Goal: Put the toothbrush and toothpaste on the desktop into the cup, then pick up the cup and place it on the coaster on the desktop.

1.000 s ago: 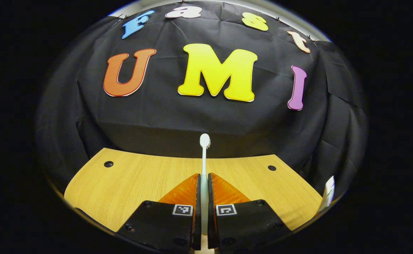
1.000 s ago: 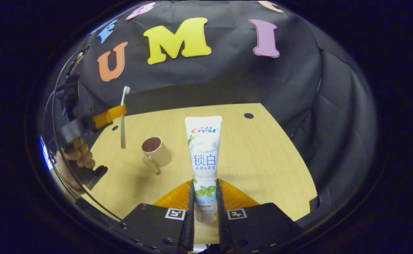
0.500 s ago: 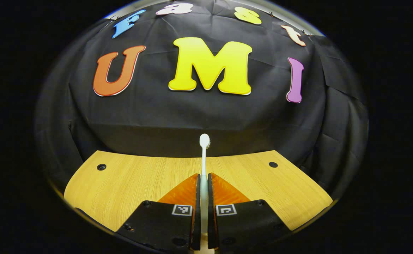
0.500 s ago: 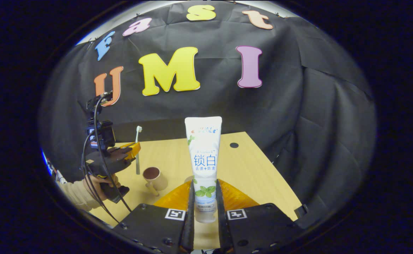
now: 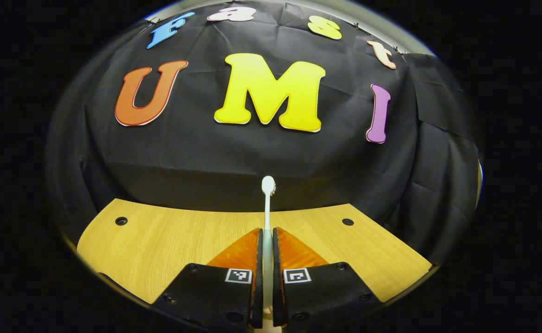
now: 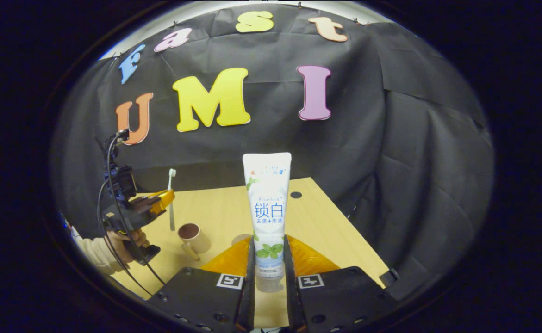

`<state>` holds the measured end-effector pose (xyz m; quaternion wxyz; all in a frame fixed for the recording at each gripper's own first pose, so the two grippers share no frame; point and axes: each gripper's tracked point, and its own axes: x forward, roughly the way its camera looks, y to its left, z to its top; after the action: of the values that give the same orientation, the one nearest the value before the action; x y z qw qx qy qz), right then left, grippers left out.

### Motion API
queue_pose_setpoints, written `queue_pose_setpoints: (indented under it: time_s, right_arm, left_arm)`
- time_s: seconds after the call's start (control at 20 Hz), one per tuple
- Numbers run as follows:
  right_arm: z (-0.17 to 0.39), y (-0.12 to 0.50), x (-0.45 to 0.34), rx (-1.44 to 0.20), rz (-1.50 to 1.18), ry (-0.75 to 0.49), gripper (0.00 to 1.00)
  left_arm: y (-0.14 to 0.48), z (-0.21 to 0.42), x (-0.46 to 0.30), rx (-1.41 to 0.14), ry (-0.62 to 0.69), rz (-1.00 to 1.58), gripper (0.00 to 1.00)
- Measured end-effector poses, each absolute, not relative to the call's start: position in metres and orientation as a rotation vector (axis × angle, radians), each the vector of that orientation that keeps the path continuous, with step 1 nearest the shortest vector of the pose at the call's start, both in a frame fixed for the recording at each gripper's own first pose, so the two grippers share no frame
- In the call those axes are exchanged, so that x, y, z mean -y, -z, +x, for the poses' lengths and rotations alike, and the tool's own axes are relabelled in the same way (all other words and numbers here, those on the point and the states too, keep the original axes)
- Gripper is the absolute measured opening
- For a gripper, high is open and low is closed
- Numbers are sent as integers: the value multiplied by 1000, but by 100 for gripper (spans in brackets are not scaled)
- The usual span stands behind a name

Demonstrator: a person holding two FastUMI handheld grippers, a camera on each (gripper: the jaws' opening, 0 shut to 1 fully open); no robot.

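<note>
Two items are both being held off the light wood-grain counter (image 6: pixel 326 226), so the pick-up part looks done and the step in hand is the drop into the cup.

Left gripper (image 5: pixel 266 233): its orange fingers (image 5: pixel 240 252) are clamping the thin white plastic toothbrush (image 5: pixel 268 199), which is standing upright at frame centre, bristle head up against the dark wall. In the right gripper view that same gripper is sitting at left of frame, a hand (image 6: pixel 129 240) gripping its handle, with the brush's lower end hanging above and slightly left of the cup.

Right gripper (image 6: pixel 269 259): fingers are pinching the lower part of the white flat-ended toothpaste tube (image 6: pixel 267 203), crimped end up, centre frame.

Tan cylindrical mug with a dark inside and a side handle (image 6: pixel 193 237) is standing on the counter at lower left, mouth tilted toward the camera by the lens. Just right of it, a small round tan disc (image 6: pixel 241 238) is peeking out behind the right gripper's left finger; probably the coaster, too hidden to be sure.

Next move, my read: left needs to shift the brush over the mug mouth, lower it, then release; tube goes after. Narrow mouth, so alignment matters, and the mug could tip if nudged.

Count: one toothbrush, one tube, one mug, one likely coaster, two grippers, one hand.
</note>
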<state>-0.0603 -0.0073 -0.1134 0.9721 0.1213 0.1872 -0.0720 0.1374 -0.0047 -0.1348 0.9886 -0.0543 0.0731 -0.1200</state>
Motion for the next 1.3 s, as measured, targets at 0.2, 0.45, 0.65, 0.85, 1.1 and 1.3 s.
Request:
queue_pose_setpoints:
  time_s: [0.2, 0.45, 0.65, 0.85, 1.1, 1.3]
  right_arm:
    - [-58, 130, 12, -418, 260, 153, 29]
    - [-61, 154, 15, -486, 235, 144, 28]
    - [-62, 162, 29, -512, 226, 153, 28]
    - [-56, 164, 32, -519, 226, 131, 28]
    - [-38, 151, 11, -483, 205, 49, 28]
    - [-14, 137, -26, -456, 208, -54, 29]
  left_arm:
    - [146, 147, 9, -156, 258, -103, 12]
    - [172, 153, 23, -185, 270, -79, 13]
    - [184, 150, 24, -196, 258, -96, 13]
    - [198, 132, 37, -283, 329, -137, 33]
    - [195, 117, 1, -311, 204, -132, 64]
    - [170, 89, -21, -273, 146, -104, 65]
